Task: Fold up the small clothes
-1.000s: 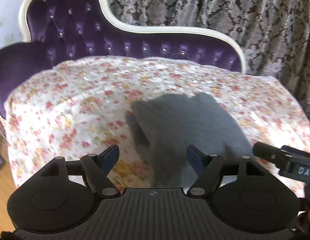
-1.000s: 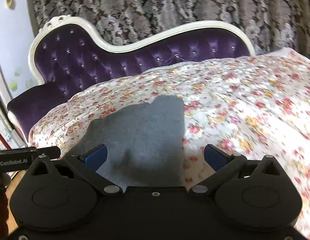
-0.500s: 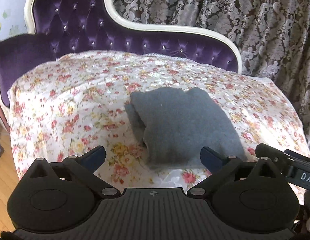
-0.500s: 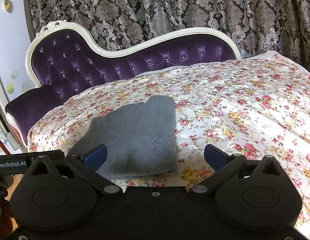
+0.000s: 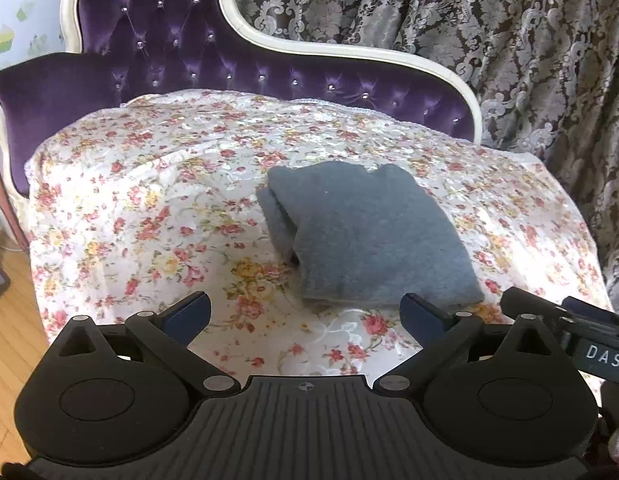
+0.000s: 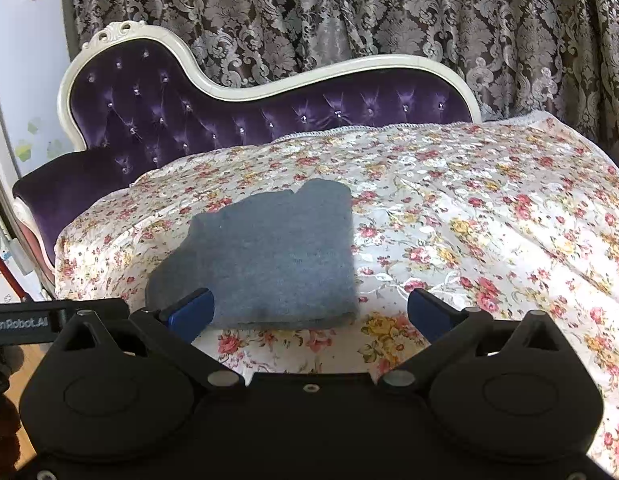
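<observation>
The grey garment (image 5: 369, 236) lay folded into a compact, layered rectangle on the flowered cover (image 5: 149, 208) spread over the purple sofa (image 5: 157, 52), a little toward the front edge, with bare cover on every side of it. That placement made sense: the cover gave a flat, soft surface, and the middle of it left room to work around the cloth. The left gripper (image 5: 305, 316) hung just short of the garment's near edge with its jaws spread wide and nothing between them; the right gripper (image 6: 309, 312) was likewise wide and empty, its left pad overlapping the garment's near corner in its own view, though contact could not be told. Both pointed down at a slant toward the cloth from the near side, one at each side of it. Judging by the neat stack and the empty jaws, the folding looked finished or nearly so, with the garment released to rest.
</observation>
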`<move>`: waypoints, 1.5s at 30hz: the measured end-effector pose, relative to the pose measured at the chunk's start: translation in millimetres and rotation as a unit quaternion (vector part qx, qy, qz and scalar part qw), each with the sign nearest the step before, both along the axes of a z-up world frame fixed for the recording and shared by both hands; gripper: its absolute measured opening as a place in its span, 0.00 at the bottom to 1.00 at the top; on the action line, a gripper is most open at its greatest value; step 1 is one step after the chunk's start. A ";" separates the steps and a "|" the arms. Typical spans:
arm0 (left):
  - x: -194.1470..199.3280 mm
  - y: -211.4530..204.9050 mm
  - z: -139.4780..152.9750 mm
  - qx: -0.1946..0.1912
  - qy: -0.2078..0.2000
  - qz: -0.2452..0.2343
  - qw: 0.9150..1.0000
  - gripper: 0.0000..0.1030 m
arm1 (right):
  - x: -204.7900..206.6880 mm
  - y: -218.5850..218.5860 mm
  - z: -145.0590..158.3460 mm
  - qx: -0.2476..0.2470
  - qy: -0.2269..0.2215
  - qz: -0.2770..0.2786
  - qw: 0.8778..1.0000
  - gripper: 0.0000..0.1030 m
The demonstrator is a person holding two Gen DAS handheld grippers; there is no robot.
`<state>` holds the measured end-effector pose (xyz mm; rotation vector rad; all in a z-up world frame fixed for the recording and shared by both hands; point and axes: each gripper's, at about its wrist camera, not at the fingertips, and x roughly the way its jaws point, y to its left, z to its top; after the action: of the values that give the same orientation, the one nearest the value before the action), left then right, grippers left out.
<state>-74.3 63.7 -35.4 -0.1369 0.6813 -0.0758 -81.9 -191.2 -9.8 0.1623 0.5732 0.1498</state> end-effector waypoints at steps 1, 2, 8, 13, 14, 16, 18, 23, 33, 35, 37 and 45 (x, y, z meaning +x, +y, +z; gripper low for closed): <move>0.0 0.0 0.6 0.004 0.003 0.002 1.000 0.99 | 0.0 0.0 -0.1 0.001 0.003 -0.002 1.000 1.00; -0.2 -0.1 1.0 0.009 0.005 0.003 1.000 0.99 | -0.4 -0.3 -0.7 0.002 0.005 -0.004 1.000 1.00; -2.0 2.5 -1.1 0.013 0.013 0.003 1.000 1.00 | -2.7 1.1 -2.5 0.001 0.017 -0.012 1.000 1.00; -4.3 0.3 -0.9 0.036 0.008 0.008 0.999 0.99 | -3.6 2.4 -1.7 0.002 0.023 -0.017 1.000 1.00; -4.1 0.1 -0.7 0.037 0.009 0.008 0.999 0.99 | -3.5 3.1 -1.4 0.001 0.024 -0.017 1.000 1.00; -3.3 0.9 -0.1 0.033 0.012 0.009 0.999 0.99 | -3.3 5.2 -0.4 -0.003 0.025 -0.017 1.000 1.00; -3.2 1.0 0.5 0.036 0.011 0.013 0.999 0.99 | -3.5 7.6 0.7 -0.006 0.025 -0.014 1.000 1.00; -1.6 2.3 1.6 0.042 0.014 0.019 0.999 0.99 | -3.6 11.5 2.9 -0.006 0.024 -0.007 1.000 1.00; -0.6 4.4 1.3 0.037 0.018 0.028 0.999 0.99 | -2.4 11.9 4.1 -0.007 0.024 -0.005 1.000 1.00; 0.2 4.6 1.2 0.035 0.021 0.027 0.999 0.99 | -2.5 11.8 4.2 -0.006 0.023 -0.005 1.000 1.00; 1.6 4.9 0.7 0.034 0.024 0.027 0.999 0.99 | -2.5 12.0 3.9 -0.006 0.023 -0.005 1.000 1.00; 6.3 5.4 -2.7 0.032 0.041 0.027 0.998 0.99 | 0.5 13.4 2.4 -0.001 0.025 -0.001 1.000 1.00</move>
<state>-68.0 69.2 -38.1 -0.0968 0.7615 0.0044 -81.4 -177.8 -7.5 0.1652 0.6227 0.1442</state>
